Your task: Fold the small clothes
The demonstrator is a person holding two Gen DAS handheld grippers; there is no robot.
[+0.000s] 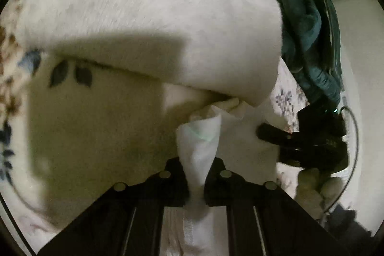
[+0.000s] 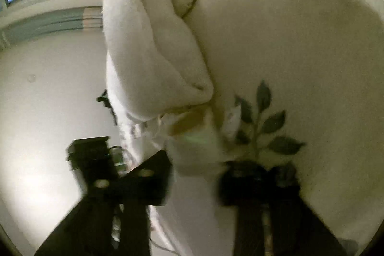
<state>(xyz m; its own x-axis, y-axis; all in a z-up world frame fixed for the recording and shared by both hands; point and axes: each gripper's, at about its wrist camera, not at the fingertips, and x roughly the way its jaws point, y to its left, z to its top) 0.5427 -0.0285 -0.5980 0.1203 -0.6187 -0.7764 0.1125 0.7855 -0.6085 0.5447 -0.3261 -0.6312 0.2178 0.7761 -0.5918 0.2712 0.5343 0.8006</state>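
So the left gripper [image 1: 195, 174] had its jaws clamped tight on a bunched-up bit of thin white garment [image 1: 201, 136], cloth squeezed between the black fingers [image 1: 175, 174]. The garment lay on a floral bedsheet [image 1: 96, 116], just below a fluffy white folded towel [image 1: 148, 23]. A dark green cloth pile [image 1: 304, 28] sat off to the right. The right gripper [image 2: 195, 174] also had the white garment between its jaws, but it was pretty blurry; the jaws looked pulled in on the fabric. The other gripper showed nearby in each wrist view.
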